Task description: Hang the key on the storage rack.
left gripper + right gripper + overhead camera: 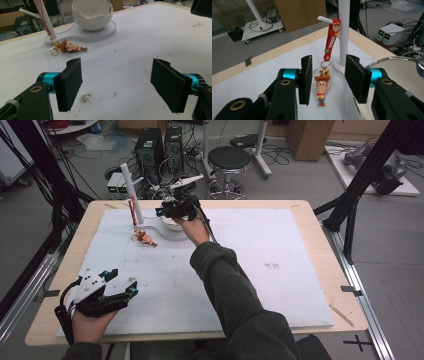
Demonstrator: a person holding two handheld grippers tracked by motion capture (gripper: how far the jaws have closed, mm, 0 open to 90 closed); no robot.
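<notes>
High view, near to far: my left gripper (117, 287) sits at the near left edge of the white mat (280, 285), jaws wide apart w/ nothing btwn them, well apart from the action. Left gripper view confirms: bare mat btwn the pads, keychain far ahead.

Further out, my right gripper (162, 212) is over the far side of the mat, beside the white bowl (172, 223) on its flat base. Jaws part-open, pads clear of everything; in the right gripper view the toy hangs/lies btwn them w/o contact.

Task thing: a keychain (322, 91), small cowboy figure w/ brown hat, yellow shirt, on a gold ring, joined to a red strap (331, 40). Strap is looped over the short peg of the white stand (343, 32); strap slants down, figure resting on the mat just beside the stand's foot. Looks hung already, so I judge the job near done.

Risks from here:
- Peg is short and strap sits near its tip, so any snag from a pad while I back off could pull the loop off.
- Stand looks thin and light; bumping the pole w/ the right pad prob tips it.
- Bowl is close on the other side, a wide swing could knock it.

Best guess: retreat straight back, jaws kept apart.
</notes>
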